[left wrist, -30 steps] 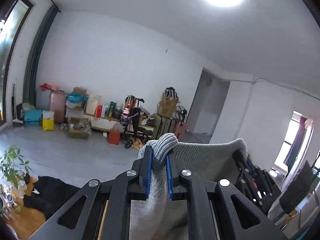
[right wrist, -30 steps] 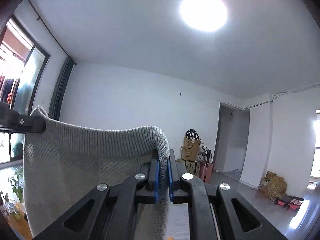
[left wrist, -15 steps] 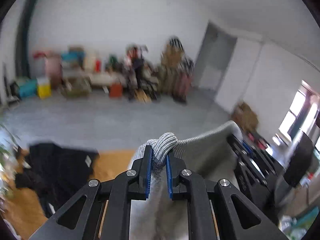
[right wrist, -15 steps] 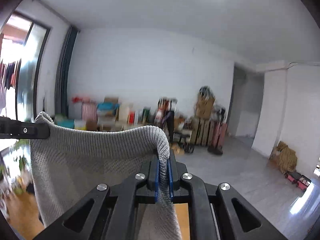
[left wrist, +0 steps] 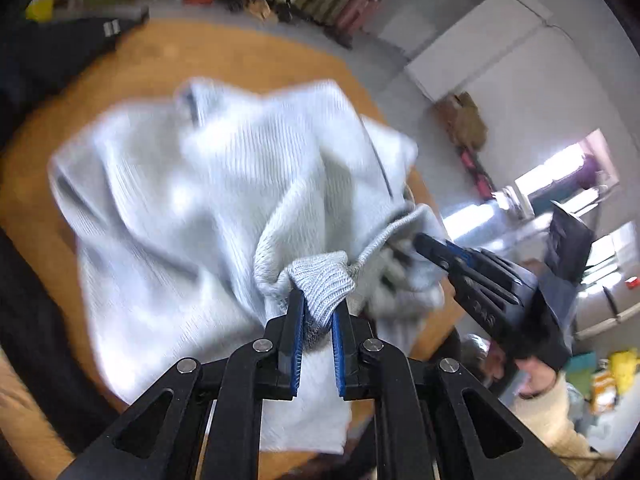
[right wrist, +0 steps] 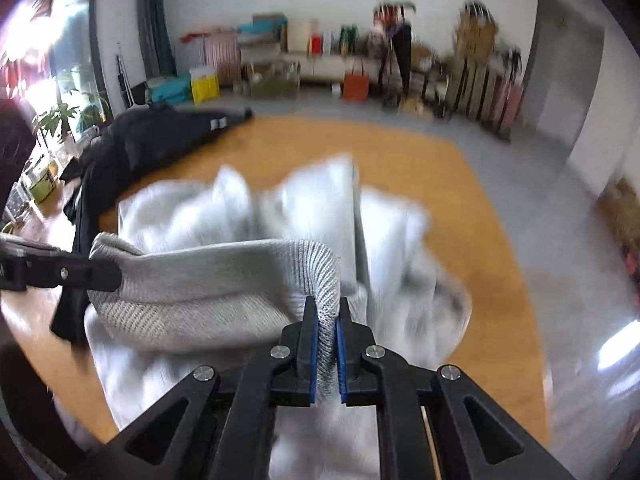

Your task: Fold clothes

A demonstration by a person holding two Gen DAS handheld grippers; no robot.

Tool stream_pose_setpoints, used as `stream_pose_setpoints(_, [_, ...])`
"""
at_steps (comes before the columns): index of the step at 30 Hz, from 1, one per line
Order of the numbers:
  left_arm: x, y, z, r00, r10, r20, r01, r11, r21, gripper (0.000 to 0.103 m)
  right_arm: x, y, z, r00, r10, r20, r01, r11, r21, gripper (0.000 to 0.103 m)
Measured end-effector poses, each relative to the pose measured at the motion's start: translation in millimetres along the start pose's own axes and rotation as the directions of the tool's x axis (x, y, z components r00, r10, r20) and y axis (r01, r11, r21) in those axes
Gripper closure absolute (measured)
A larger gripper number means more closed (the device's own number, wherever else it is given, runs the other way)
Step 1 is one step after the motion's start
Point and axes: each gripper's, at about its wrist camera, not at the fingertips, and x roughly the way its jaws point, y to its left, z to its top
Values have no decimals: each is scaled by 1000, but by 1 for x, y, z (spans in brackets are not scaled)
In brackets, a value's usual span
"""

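Both claws pinch the grey knit sweater (left wrist: pixel 224 184): left claw (left wrist: pixel 318 312), right claw (right wrist: pixel 328 320). Body lies ahead, below, on table (right wrist: pixel 460 184).

left gripper (left wrist: pixel 318 306): we've got it angled down, blue fingers (left wrist: pixel 297 344) pinched tight on a bunched knit edge

right gripper (right wrist: pixel 327 322): same deal, tilted down, fingers (right wrist: pixel 313 354) clamped on a ribbed fold

our right hand (left wrist: pixel 534 374): wrapped around the handle, cream sleeve (left wrist: pixel 560 428) showing

spacing: both grippers near each other, roughly side by side
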Motion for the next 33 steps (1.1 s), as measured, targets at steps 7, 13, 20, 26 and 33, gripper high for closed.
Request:
stream_pose_setpoints(7, [-7, 32, -17, 988, -153, 0, 151, 977, -150, 58, 3, -28, -60, 988, 123, -93, -112, 987, 114, 89])
stream_pose_setpoints(13, [-123, 68, -11, 969, 129, 209, -96, 982, -161, 28, -40, -49, -46, 993, 115, -5, -114, 990, 77, 58])
stream_pose_setpoints(20, [-126, 152, -11, 862, 505, -49, -482, 786, -388, 28, -41, -14, -35, 996, 89, 13, -90, 993, 70, 50])
stream_pose_setpoints(26, [-77, 141, -21, 847, 505, -167, -532, 807, -257, 37, -36, 12, -49, 992, 126, -19, -124, 990, 72, 51])
stream_pose_setpoints(33, [-71, 143, -21, 843, 515, -157, -538, 806, -246, 98, -42, 8, -53, 995, 102, -11, -101, 992, 76, 47])
